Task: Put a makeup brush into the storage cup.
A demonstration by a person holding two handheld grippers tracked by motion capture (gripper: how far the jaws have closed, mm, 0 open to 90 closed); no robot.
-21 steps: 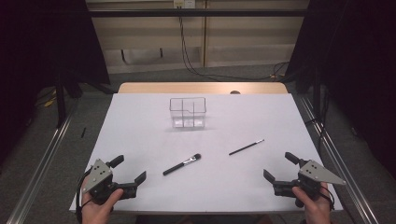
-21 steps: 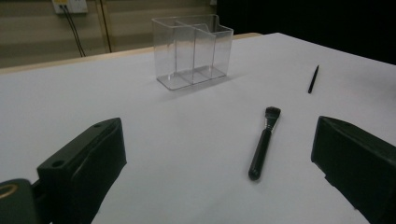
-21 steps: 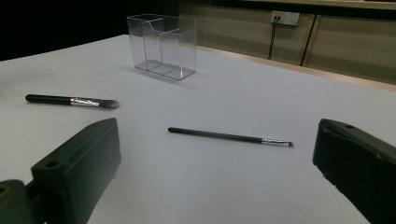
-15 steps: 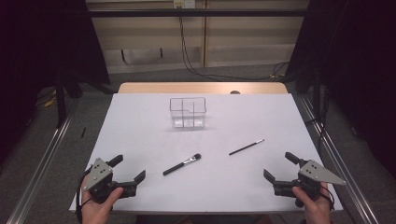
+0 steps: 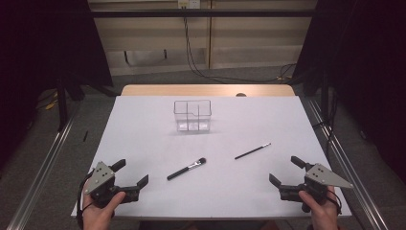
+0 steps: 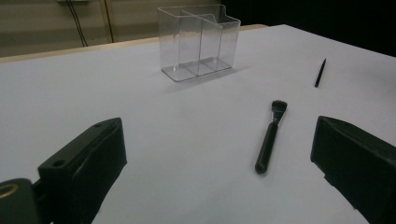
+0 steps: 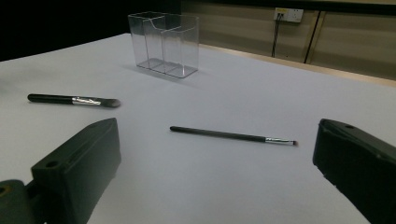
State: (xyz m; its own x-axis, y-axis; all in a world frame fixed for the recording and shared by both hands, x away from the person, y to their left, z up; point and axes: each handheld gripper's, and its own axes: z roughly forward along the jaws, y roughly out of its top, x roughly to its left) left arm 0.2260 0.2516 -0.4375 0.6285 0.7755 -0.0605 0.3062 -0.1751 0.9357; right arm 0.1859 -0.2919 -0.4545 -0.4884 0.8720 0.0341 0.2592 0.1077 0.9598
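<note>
Left tool [image 5: 130,174] and right tool [image 5: 286,170] both released, empty, near surface [image 5: 143,124] front edge; thick brush [image 5: 186,168] and thin brush [image 5: 253,151] lie between; light, stiff, likely best gripped mid-handle

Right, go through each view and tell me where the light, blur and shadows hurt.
High view: white table evenly lit, dark surroundings, clear organizer faint. Left gripper view: own jaws soft and dark, thick brush sharp with little shadow. Right gripper view: near jaws blurred, thin brush crisp, background dim.
</note>
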